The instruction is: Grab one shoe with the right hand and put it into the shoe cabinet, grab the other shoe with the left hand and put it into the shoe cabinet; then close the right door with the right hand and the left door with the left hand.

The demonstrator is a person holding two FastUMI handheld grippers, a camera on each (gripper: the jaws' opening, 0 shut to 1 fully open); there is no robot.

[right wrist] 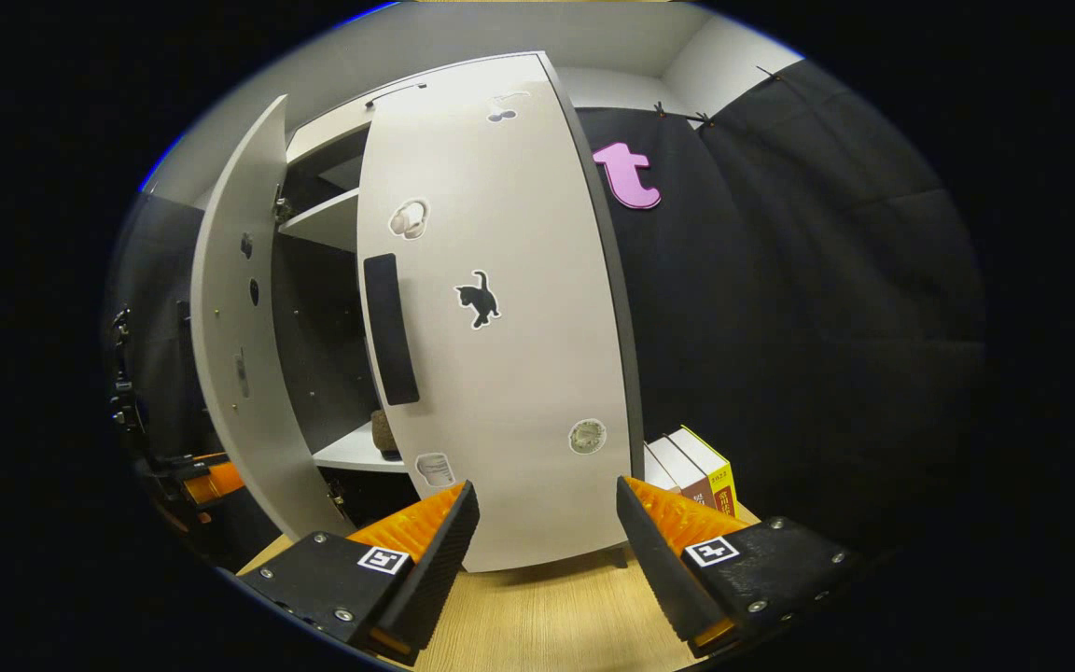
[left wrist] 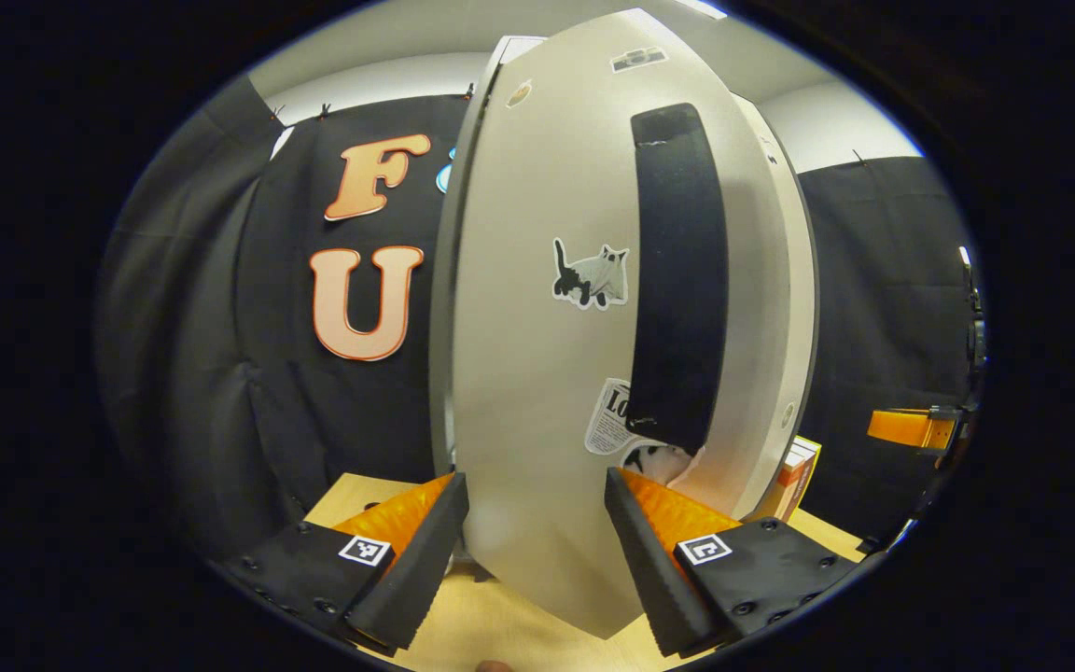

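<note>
The white shoe cabinet's left door (left wrist: 537, 373), with a cat sticker and a long black handle strip (left wrist: 682, 280), stands ajar right in front of my left gripper (left wrist: 535, 485). That gripper is open and holds nothing. In the right gripper view the right door (right wrist: 500, 327) lies nearly flush with the cabinet, and the left door (right wrist: 239, 355) swings outward. Through the gap I see shelves (right wrist: 351, 453) and a brownish bit of a shoe (right wrist: 383, 431), mostly hidden. My right gripper (right wrist: 547, 490) is open and empty, a little way back from the right door.
The cabinet stands on a light wooden tabletop (right wrist: 556, 616). Several books (right wrist: 696, 467) stand against the cabinet's right side, also visible past the door (left wrist: 799, 476). The other gripper shows at the edge of each view (left wrist: 911, 427) (right wrist: 206, 481). Black cloth walls close in all around.
</note>
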